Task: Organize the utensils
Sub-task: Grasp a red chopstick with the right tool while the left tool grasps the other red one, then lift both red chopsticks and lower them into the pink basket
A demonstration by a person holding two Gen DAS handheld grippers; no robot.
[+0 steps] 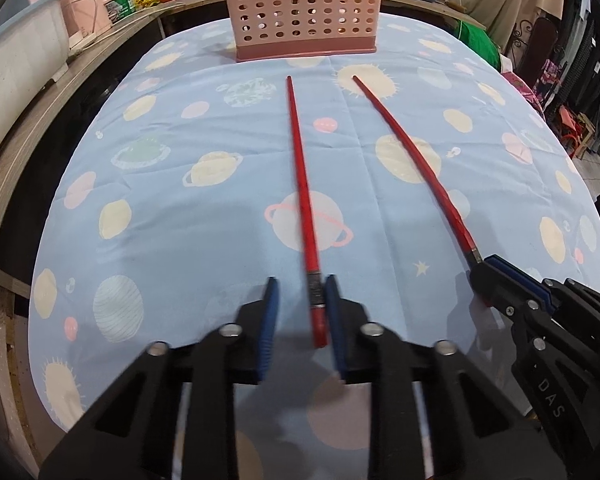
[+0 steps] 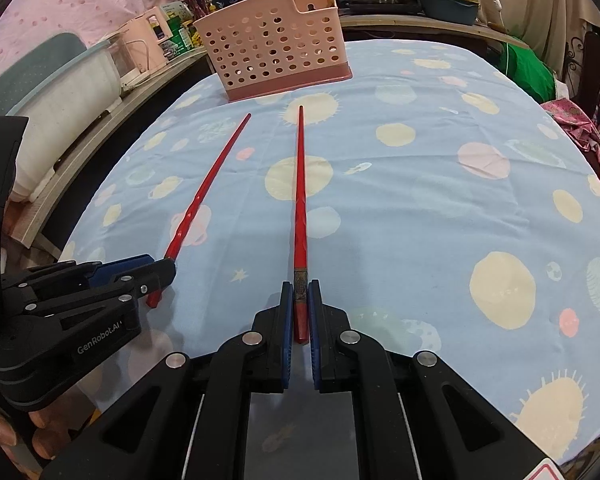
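Left wrist view: our left gripper (image 1: 302, 304) is parted around one red chopstick (image 1: 300, 172), which touches only one pad.
If we lift now it may slip; our right gripper (image 2: 301, 304) clamps the other chopstick (image 2: 300, 200), pink basket (image 2: 276, 52) far ahead.

My work surface is a table (image 1: 204, 216) (image 2: 440, 216) under a pale blue cloth printed with planets, suns and small stars, creased along faint fold lines. At its far edge stands my pink perforated utensil basket (image 1: 304, 8) (image 2: 276, 52), upright on a darker pink base. Nearer me two red chopsticks run lengthwise along the cloth, tips toward the basket: the left chopstick (image 1: 302, 184) (image 2: 204, 192) and the right chopstick (image 1: 416, 164) (image 2: 300, 200), apart, not touching.
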